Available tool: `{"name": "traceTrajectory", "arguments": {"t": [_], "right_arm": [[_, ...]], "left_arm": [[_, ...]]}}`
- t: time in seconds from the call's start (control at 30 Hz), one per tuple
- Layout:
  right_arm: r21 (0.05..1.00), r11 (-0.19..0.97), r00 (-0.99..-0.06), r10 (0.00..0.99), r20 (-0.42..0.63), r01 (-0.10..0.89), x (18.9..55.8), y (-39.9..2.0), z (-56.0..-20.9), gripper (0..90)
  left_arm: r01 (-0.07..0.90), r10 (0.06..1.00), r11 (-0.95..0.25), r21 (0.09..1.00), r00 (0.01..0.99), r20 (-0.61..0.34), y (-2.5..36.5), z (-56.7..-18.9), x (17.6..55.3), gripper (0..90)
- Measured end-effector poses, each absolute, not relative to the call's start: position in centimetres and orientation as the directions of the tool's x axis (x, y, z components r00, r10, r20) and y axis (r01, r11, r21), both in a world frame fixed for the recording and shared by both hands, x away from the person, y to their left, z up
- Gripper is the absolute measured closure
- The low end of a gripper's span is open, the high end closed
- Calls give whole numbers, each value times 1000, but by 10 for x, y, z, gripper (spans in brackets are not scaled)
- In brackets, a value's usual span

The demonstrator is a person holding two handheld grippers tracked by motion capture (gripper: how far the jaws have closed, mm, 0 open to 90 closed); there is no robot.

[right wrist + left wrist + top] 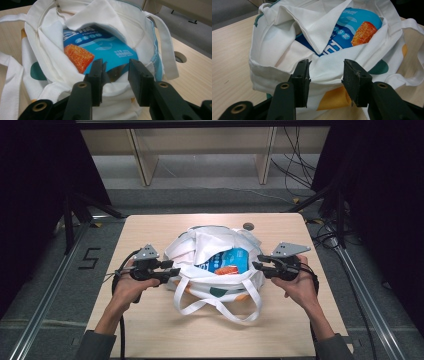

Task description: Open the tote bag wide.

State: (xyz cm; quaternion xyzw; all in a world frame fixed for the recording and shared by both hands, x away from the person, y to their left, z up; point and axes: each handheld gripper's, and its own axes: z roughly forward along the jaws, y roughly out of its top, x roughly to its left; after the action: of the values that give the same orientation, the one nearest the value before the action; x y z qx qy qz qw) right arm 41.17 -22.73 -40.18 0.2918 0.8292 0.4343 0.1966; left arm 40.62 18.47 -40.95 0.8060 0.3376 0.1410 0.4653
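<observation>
1. Two hand-held grippers flank a white tote bag (215, 265) lying on a wooden table (150, 330), the person's forearms entering at the near edge.
2. Nearest the person, the bag's looped handles (220, 307) trail loose across the tabletop; they are best left slack, so nothing tugs the mouth shut.
3. At the bag's left edge, the left gripper (325, 75) stands part open, its pads either side of the fabric rim and not pressing it; the rim lies in the gap.
4. At the bag's right edge, the right gripper (115, 75) likewise stands part open over the rim, gripping nothing.
5. Inside the open mouth sits a blue snack packet (227, 261), orange food printed on its face, half covered by a folded flap of cloth.
6. Judged from this, the step is working the bag's mouth: any fresh hold should bite cloth only, clear of the packet, both sides moving evenly.
7. Farthest off, a round hole (248, 226) marks the table's back edge.
</observation>
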Motion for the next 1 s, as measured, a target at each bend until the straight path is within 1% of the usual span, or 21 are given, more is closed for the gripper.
{"name": "traceTrajectory", "arguments": {"t": [0.03, 0.07, 0.1, 0.2, 0.23, 0.27, 0.33, 0.4, 0.43, 0.47, 0.5, 0.63, 0.67, 0.8, 0.87, 0.93, 1.0], "right_arm": [[838, 465, -756, 646, -102, 284, 413, -228, -402, 628], [841, 465, -756, 645, -109, 276, 413, -227, -403, 619], [832, 473, -766, 636, -94, 291, 412, -227, -402, 607], [835, 474, -755, 646, -114, 280, 410, -228, -401, 579], [835, 465, -757, 647, -94, 294, 409, -227, -401, 569], [837, 471, -753, 648, -115, 278, 409, -228, -401, 557], [836, 472, -760, 641, -109, 279, 408, -228, -401, 525], [839, 451, -741, 666, -87, 306, 405, -228, -401, 513], [840, 465, -751, 651, -111, 280, 407, -230, -400, 504], [840, 469, -751, 650, -117, 274, 407, -231, -400, 499], [841, 466, -756, 645, -111, 275, 406, -230, -400, 494], [843, 456, -743, 661, -106, 286, 403, -231, -399, 470], [843, 447, -741, 666, -90, 299, 402, -231, -400, 465], [847, 453, -736, 667, -114, 279, 402, -234, -400, 448], [845, 451, -732, 672, -110, 287, 401, -236, -400, 432], [844, 445, -731, 676, -98, 298, 400, -237, -400, 430], [842, 455, -730, 674, -113, 289, 399, -239, -400, 424]], "left_arm": [[416, 676, -336, 845, 731, -91, 185, -410, 406, 550], [417, 676, -335, 845, 731, -93, 185, -410, 406, 538], [419, 678, -333, 845, 729, -94, 185, -410, 405, 524], [422, 678, -337, 841, 729, -94, 186, -411, 403, 492], [418, 673, -339, 843, 734, -94, 186, -411, 402, 477], [417, 669, -340, 843, 737, -95, 186, -411, 401, 458], [417, 670, -341, 842, 737, -94, 188, -411, 398, 421], [416, 675, -340, 843, 732, -89, 189, -410, 396, 401], [411, 672, -332, 849, 735, -93, 189, -411, 396, 388], [422, 679, -344, 839, 729, -88, 191, -410, 395, 374], [413, 675, -343, 843, 733, -85, 192, -411, 395, 362], [421, 677, -350, 837, 731, -84, 196, -414, 392, 348], [423, 683, -345, 838, 725, -86, 197, -415, 392, 341], [425, 685, -340, 839, 723, -88, 200, -415, 390, 327], [431, 690, -327, 841, 717, -99, 200, -416, 388, 322], [421, 687, -335, 843, 722, -87, 202, -416, 388, 309], [432, 691, -330, 840, 716, -97, 201, -416, 387, 294]]}}
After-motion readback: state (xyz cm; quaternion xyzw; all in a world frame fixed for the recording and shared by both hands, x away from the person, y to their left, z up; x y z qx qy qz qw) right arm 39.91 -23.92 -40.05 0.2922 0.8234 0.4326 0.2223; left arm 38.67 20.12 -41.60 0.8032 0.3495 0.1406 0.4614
